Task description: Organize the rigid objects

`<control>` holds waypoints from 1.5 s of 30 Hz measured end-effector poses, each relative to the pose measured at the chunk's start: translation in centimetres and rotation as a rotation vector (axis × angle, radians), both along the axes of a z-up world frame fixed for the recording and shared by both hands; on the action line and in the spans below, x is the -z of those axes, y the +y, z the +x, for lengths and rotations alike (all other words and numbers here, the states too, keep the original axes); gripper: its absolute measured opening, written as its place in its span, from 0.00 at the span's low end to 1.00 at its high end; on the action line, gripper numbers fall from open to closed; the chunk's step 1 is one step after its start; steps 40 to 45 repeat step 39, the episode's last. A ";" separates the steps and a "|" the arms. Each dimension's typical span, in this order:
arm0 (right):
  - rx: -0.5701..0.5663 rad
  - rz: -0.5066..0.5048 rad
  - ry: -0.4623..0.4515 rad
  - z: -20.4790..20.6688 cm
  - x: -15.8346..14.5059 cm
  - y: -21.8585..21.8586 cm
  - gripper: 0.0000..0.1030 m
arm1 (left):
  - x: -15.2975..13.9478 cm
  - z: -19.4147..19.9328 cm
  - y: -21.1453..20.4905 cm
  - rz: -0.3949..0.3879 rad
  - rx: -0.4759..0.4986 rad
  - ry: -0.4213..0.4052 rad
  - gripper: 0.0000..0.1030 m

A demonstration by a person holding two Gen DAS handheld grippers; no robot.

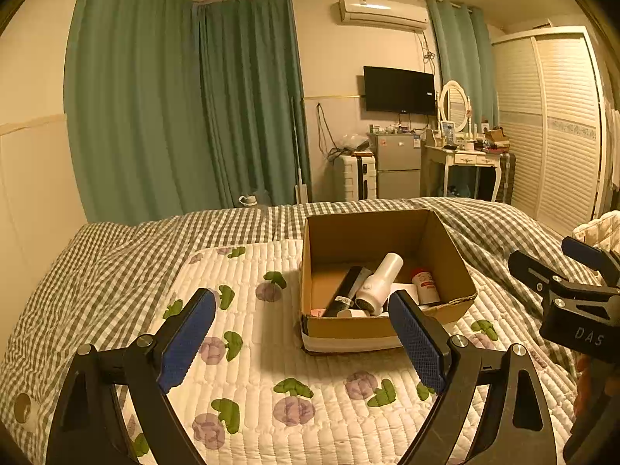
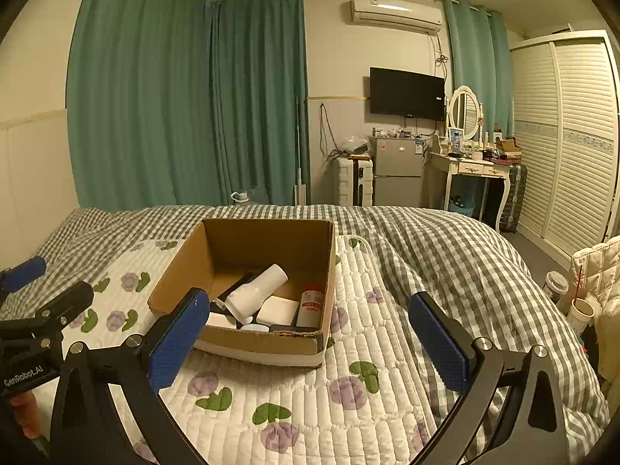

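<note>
An open cardboard box (image 1: 348, 329) (image 2: 248, 341) sits on a white floral quilted mat (image 1: 271, 368) (image 2: 329, 407) on the bed. Inside lie a white bottle-shaped device (image 1: 381, 283) (image 2: 255, 290), a black tube (image 1: 347, 286), a small bottle with a red cap (image 1: 424, 285) (image 2: 310, 306), and a white block (image 2: 277, 310). My left gripper (image 1: 302, 345) is open and empty, held above the mat just in front of the box. My right gripper (image 2: 310, 345) is open and empty, near the box's front right corner. Each gripper shows at the edge of the other's view.
A grey checked duvet (image 2: 445, 255) covers the bed around the mat. Green curtains (image 1: 155, 116) hang behind. A fridge (image 1: 397, 164), suitcase (image 1: 354, 178), dressing table (image 1: 461, 162) and louvred wardrobe (image 1: 562, 124) stand at the far right. Cups (image 2: 579, 310) stand beside the bed at right.
</note>
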State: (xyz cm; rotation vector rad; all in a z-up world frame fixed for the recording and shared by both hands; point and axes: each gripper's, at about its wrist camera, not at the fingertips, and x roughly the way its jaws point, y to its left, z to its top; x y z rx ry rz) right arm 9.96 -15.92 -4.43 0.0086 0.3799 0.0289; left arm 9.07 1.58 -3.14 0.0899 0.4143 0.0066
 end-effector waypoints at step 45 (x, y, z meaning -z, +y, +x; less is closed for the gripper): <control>0.015 -0.010 0.037 0.5 1.4 0.4 1.00 | 0.4 0.0 0.0 -0.001 0.006 0.017 0.90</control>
